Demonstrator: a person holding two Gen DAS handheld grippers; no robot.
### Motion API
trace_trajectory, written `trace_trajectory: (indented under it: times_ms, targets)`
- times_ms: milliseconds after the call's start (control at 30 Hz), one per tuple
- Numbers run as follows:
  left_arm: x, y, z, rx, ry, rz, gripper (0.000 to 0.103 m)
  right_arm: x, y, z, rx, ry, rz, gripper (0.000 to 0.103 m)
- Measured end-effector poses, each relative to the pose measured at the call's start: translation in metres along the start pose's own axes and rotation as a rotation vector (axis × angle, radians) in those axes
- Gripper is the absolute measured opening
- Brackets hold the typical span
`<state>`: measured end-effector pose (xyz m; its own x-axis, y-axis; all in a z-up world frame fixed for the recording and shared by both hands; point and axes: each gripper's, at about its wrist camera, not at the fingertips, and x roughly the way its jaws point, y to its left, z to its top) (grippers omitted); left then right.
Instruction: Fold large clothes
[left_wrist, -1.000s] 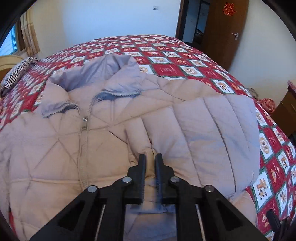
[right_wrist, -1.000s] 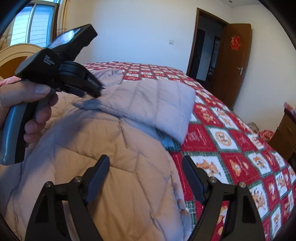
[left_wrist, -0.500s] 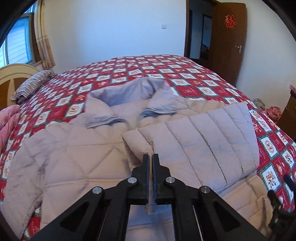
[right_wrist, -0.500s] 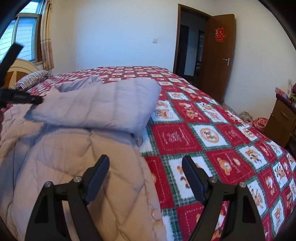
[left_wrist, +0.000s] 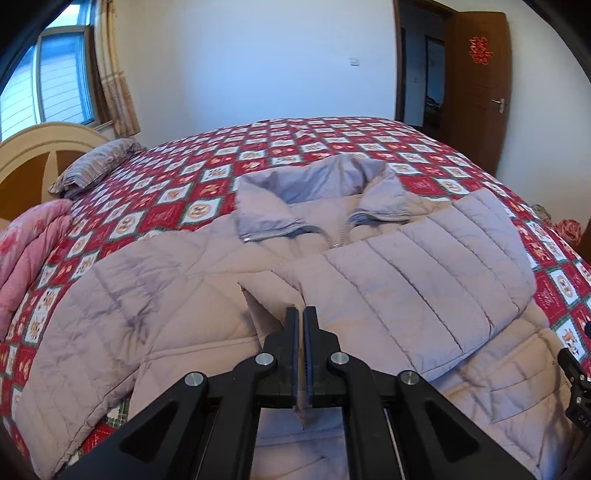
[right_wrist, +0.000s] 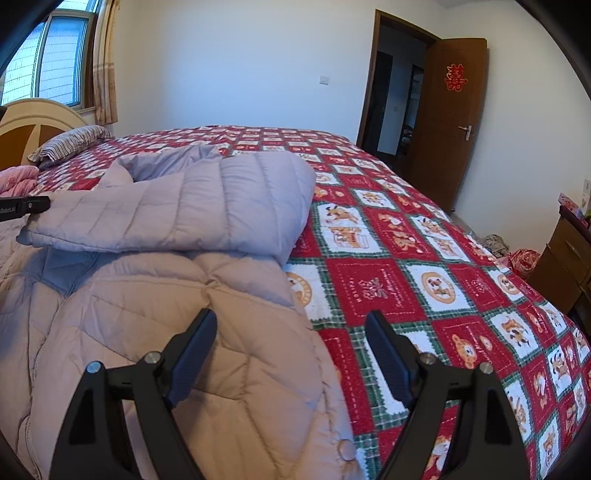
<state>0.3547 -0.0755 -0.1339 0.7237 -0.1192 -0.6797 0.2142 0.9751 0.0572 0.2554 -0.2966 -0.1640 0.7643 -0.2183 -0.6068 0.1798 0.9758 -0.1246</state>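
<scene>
- White walls close off my view beyond a bed (left_wrist: 192, 192) spread with a red patchwork quilt (right_wrist: 424, 280).
- From the left wrist I see a brown door (left_wrist: 476, 85) at 1 o'clock, a window (left_wrist: 55, 85) with curtain at 10 o'clock, and a striped pillow (left_wrist: 92, 170) below the window by the headboard.
- At 9 o'clock in that view a pink blanket (left_wrist: 29, 251) lies at the bed's edge.
- My task's thing, a pale quilted jacket (left_wrist: 155, 306), lies front-up on the quilt and fills the lower half of the left view; its collar (left_wrist: 317, 192) sits just above centre.
- One sleeve (left_wrist: 424, 284) is folded across the chest, running from 3 o'clock in to the centre.
- My left gripper (left_wrist: 300, 328) has its fingers pinched together; a thin strip of pale jacket cloth shows between them near the sleeve's cuff end.
- My right gripper (right_wrist: 291, 350) has its fingers wide apart with nothing clamped; they hover over the jacket's side edge, the left finger above the jacket (right_wrist: 155, 332), the right one above bare quilt.
- From the right wrist the folded sleeve (right_wrist: 192, 210) lies at 11 o'clock, and a snap button (right_wrist: 346, 448) marks the jacket edge at 6 o'clock.
- A wooden cabinet (right_wrist: 565, 258) stands at 3 o'clock of the right view.
</scene>
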Motion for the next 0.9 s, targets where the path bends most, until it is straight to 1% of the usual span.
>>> trace_trajectory:
  times_ms: [100, 167, 333, 433, 500, 533, 567, 633, 667, 700, 733, 767, 800, 833, 867, 900]
  targets:
    - [0.010, 0.010, -0.008, -0.013, 0.018, 0.023, 0.002, 0.002, 0.004, -0.001, -0.011, 0.008, 0.001, 0.084]
    - [0.015, 0.013, -0.013, -0.009, 0.016, 0.047, 0.002, 0.005, 0.006, -0.001, -0.017, 0.017, 0.000, 0.084]
    - [0.028, 0.014, -0.022, 0.006, 0.021, 0.092, 0.003, 0.010, 0.011, -0.003, -0.031, 0.041, -0.003, 0.084]
    - [0.027, 0.017, -0.020, -0.007, 0.040, 0.108, 0.003, 0.012, 0.011, -0.002, -0.036, 0.052, 0.003, 0.084]
    - [0.018, 0.023, -0.014, -0.040, 0.026, 0.135, 0.003, 0.010, 0.010, 0.001, -0.046, 0.049, 0.003, 0.084]
    - [0.011, 0.026, -0.011, -0.054, 0.006, 0.157, 0.003, 0.008, 0.009, 0.004, -0.051, 0.042, 0.004, 0.084]
    - [0.002, 0.029, -0.007, -0.066, -0.032, 0.181, 0.003, 0.004, 0.006, 0.009, -0.050, 0.028, 0.007, 0.084]
    - [-0.005, 0.032, 0.001, -0.083, -0.075, 0.219, 0.003, -0.001, -0.001, 0.022, -0.028, -0.003, 0.011, 0.084]
    - [-0.005, 0.032, 0.004, -0.091, -0.080, 0.226, 0.003, -0.002, -0.006, 0.031, -0.009, -0.022, 0.015, 0.084]
    - [-0.001, 0.032, 0.011, -0.109, -0.068, 0.242, 0.003, -0.001, -0.009, 0.041, 0.005, -0.038, 0.018, 0.084]
    - [0.003, 0.032, 0.014, -0.118, -0.056, 0.254, 0.003, 0.002, -0.010, 0.051, 0.015, -0.046, 0.023, 0.079]
    - [0.010, 0.031, 0.018, -0.130, -0.039, 0.271, 0.003, 0.010, -0.013, 0.063, 0.031, -0.043, 0.036, 0.071]
    - [0.020, 0.028, 0.023, -0.140, -0.017, 0.291, 0.003, 0.021, -0.016, 0.075, 0.053, -0.030, 0.050, 0.066]
    - [0.028, 0.025, 0.025, -0.140, -0.002, 0.301, 0.003, 0.032, -0.019, 0.085, 0.078, -0.012, 0.064, 0.059]
    - [0.038, 0.022, 0.026, -0.126, 0.010, 0.316, 0.003, 0.047, -0.023, 0.095, 0.114, 0.010, 0.081, 0.054]
    - [0.049, 0.017, 0.025, -0.101, 0.020, 0.353, 0.003, 0.061, -0.026, 0.105, 0.143, 0.025, 0.075, 0.053]
